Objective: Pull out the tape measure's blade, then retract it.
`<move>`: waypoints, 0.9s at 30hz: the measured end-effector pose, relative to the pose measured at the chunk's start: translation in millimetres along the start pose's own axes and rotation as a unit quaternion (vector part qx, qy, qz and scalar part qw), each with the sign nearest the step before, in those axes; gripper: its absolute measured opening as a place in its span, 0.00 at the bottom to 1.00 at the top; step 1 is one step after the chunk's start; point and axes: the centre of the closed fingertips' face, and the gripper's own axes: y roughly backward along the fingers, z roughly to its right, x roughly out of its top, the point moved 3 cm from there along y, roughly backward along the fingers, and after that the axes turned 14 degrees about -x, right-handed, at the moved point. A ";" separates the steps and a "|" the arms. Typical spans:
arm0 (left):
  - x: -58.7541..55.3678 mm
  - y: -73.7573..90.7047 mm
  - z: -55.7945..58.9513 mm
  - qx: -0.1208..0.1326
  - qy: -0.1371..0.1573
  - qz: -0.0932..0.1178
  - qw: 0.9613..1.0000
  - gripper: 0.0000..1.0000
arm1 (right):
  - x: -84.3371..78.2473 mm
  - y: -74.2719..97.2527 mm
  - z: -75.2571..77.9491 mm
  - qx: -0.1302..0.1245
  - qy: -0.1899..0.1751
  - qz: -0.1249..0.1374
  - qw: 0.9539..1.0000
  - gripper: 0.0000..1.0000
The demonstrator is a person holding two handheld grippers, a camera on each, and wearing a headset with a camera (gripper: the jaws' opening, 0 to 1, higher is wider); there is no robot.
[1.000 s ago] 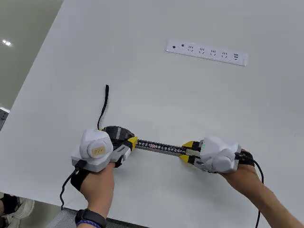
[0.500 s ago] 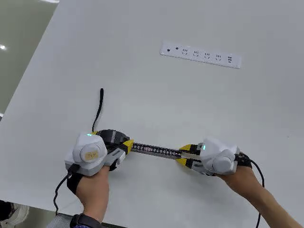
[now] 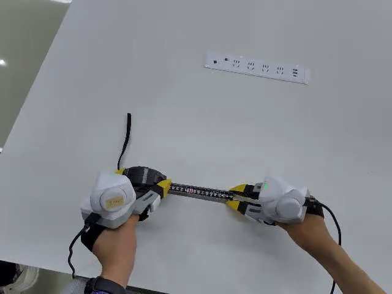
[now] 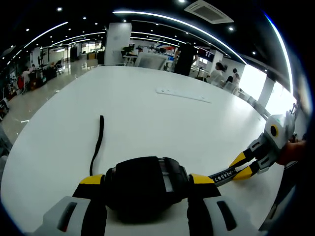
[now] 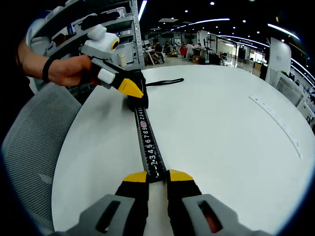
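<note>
A black tape measure case point(image 3: 141, 176) point(image 4: 146, 184) rests on the white table, with my left gripper point(image 3: 158, 189) point(image 4: 147, 181) shut on it. Its black blade with white numbers point(image 3: 199, 192) point(image 5: 147, 142) point(image 4: 224, 175) stretches flat across the table to the right. My right gripper point(image 3: 234, 197) point(image 5: 157, 176) is shut on the blade's end. In the right gripper view the case point(image 5: 136, 100) sits at the far end of the blade. A black wrist strap point(image 3: 125, 140) point(image 4: 97, 142) point(image 5: 165, 81) trails from the case across the table.
A white power strip point(image 3: 256, 67) point(image 4: 183, 95) point(image 5: 275, 123) lies at the far side of the table point(image 3: 184, 110). The table's left edge runs close to my left hand. A grey mesh chair back point(image 5: 29, 162) stands beyond the near edge. People stand far behind the table point(image 4: 147, 108).
The span of blade between the two grippers has shortened slightly, and my left gripper with the case has shifted a little left and nearer; much of the shift comes from the camera moving.
</note>
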 end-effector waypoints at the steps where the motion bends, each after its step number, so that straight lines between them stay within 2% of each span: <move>1: -0.1 -0.3 -0.5 0.000 0.002 0.000 1.000 0.63 | 0.2 -0.2 0.2 0.000 -0.004 0.000 1.000 0.12; 11: 0.6 0.2 -2.2 -0.001 0.018 0.002 1.000 0.63 | 4.1 -6.1 0.1 0.009 -0.002 -0.004 1.000 0.12; 17: 0.5 0.0 -3.0 0.000 0.021 0.001 1.000 0.63 | 8.3 -9.2 -0.9 0.016 0.017 -0.011 1.000 0.12; 27: 0.5 0.5 -3.6 0.001 0.029 0.005 1.000 0.63 | 15.1 -17.4 -2.2 0.024 0.027 -0.013 0.999 0.12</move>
